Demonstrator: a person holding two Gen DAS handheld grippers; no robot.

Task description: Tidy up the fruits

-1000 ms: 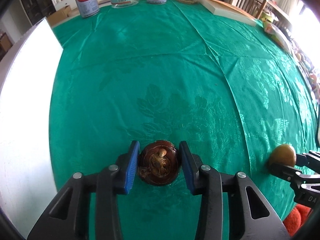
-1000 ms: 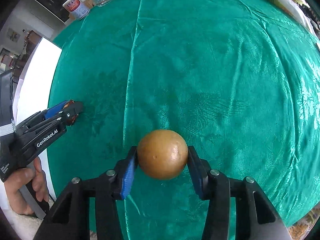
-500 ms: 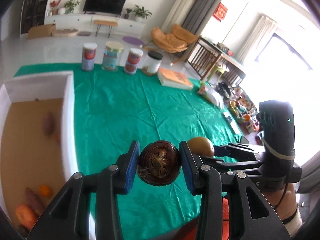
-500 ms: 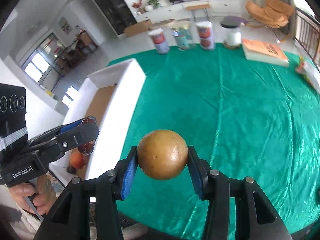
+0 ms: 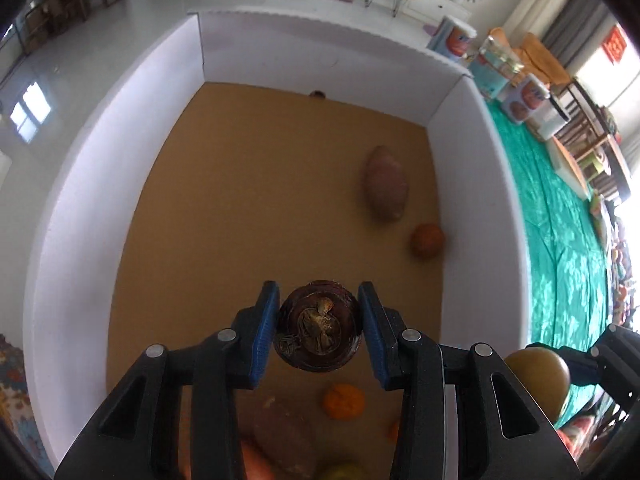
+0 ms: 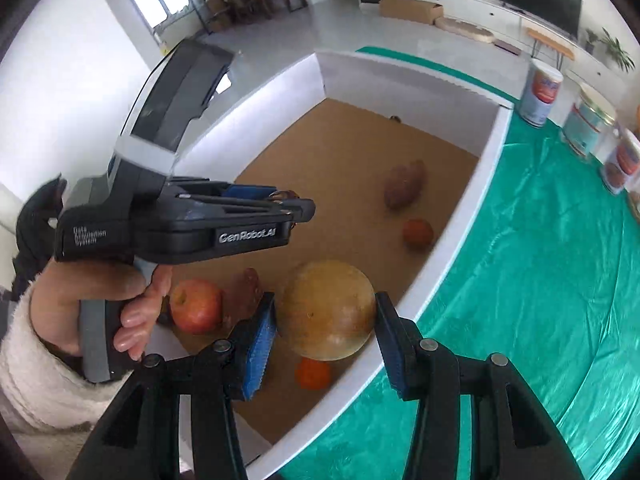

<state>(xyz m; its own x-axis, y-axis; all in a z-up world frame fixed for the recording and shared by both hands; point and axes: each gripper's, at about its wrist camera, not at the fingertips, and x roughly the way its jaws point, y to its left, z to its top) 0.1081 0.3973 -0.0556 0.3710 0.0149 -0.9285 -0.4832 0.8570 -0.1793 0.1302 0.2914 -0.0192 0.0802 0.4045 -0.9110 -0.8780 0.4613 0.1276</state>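
Observation:
My left gripper (image 5: 319, 330) is shut on a dark brown mangosteen (image 5: 319, 336) and holds it in the air above the brown floor of a white-walled box (image 5: 120, 128). My right gripper (image 6: 325, 318) is shut on a round yellow-brown fruit (image 6: 326, 310) and holds it over the box's right wall (image 6: 452, 248). That fruit also shows at the lower right of the left wrist view (image 5: 538, 376). The left gripper appears in the right wrist view (image 6: 294, 204), higher and to the left.
In the box lie a sweet potato (image 5: 386, 184), a small red-orange fruit (image 5: 427, 240), a tangerine (image 5: 344, 400), a red apple (image 6: 196, 306) and other produce. The green tablecloth (image 6: 540, 260) lies right of the box, with tins (image 6: 542, 92) at its far edge.
Both grippers have carried their fruit leftwards from above the green cloth. The left now hangs over the inside of the box, the right over its right wall.

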